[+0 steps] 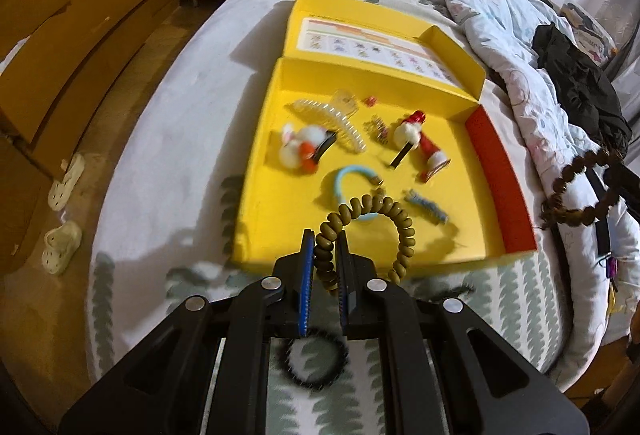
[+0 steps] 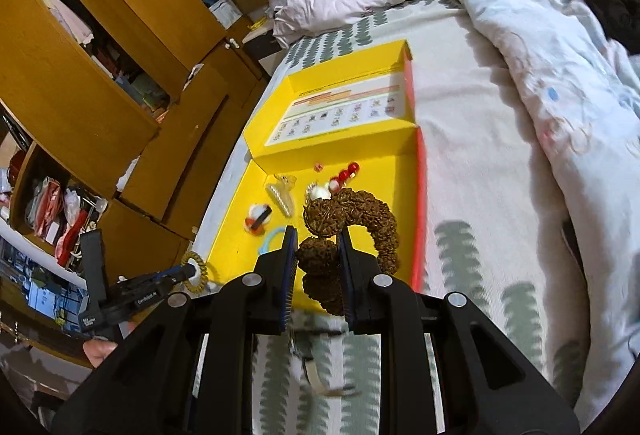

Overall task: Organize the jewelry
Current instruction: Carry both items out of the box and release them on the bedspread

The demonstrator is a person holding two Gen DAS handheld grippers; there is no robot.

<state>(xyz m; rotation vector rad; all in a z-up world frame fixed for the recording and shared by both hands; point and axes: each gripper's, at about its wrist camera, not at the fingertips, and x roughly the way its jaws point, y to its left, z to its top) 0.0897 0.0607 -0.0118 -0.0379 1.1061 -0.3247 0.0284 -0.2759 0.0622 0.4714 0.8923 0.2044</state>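
- Left wrist view: we hold the left gripper (image 1: 325, 235) above the near edge of an open yellow box (image 1: 264, 163) that lies on the bed (image 1: 168, 155). Its fingers (image 1: 307, 255) are closed on an olive spiral hair tie (image 1: 402, 231), which arches up and to the right over the box floor.
- Inside the box we see a clear hair claw (image 1: 320, 115), a white and orange pompom clip (image 1: 300, 147), a red and white clip (image 1: 424, 143), a light blue hair tie (image 1: 344, 179) and a small blue-grey piece (image 1: 426, 211).
- A black hair tie (image 1: 316, 359) lies on the bed beneath the gripper.
- At the right edge, a brown beaded bracelet (image 1: 576, 191) hangs in the air, beyond the box's red side wall.
- Right wrist view: the right gripper (image 2: 318, 235) hovers over the near part of the same box (image 2: 232, 235), closer to its red side wall. Its fingers (image 2: 289, 255) are clamped on the brown beaded bracelet (image 2: 352, 207), whose loop rises above the fingertips.
- At lower left, the left gripper (image 2: 192, 271) holds the spiral hair tie (image 2: 198, 273) just beside the box's near left corner.
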